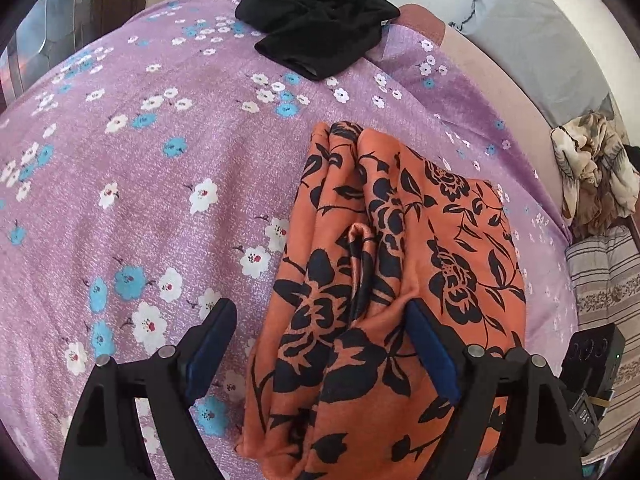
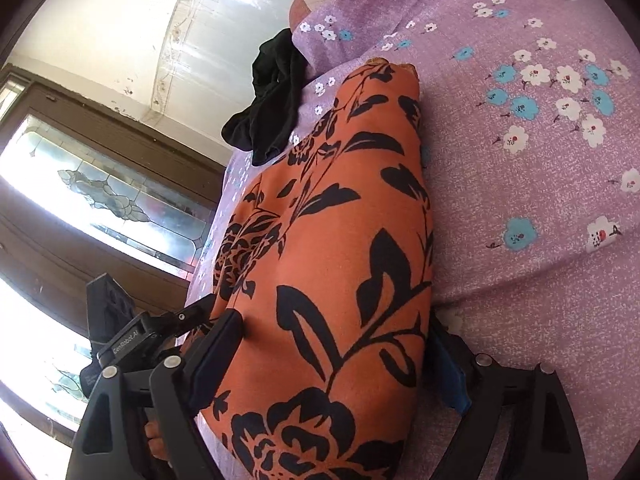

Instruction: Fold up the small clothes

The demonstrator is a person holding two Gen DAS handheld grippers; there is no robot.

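An orange cloth with black flowers [image 1: 384,280] lies folded in a thick bundle on the purple floral bedsheet [image 1: 160,180]. My left gripper [image 1: 320,344] is open, its jaws wide apart over the near end of the bundle; the right finger [image 1: 434,356] presses on the fabric, the left finger [image 1: 212,344] hangs over bare sheet. In the right wrist view the same orange cloth [image 2: 332,260] fills the gap of my right gripper [image 2: 336,356], which is open with a finger on each side of the bundle. The left gripper's body [image 2: 120,332] shows beside it.
A crumpled black garment [image 1: 320,28] lies at the far edge of the bed, also in the right wrist view [image 2: 272,100]. A beige patterned cloth [image 1: 596,172] hangs off the right side. A striped cushion [image 1: 604,280] is beyond the bed edge. A glass-paned wooden door [image 2: 100,200] stands beside the bed.
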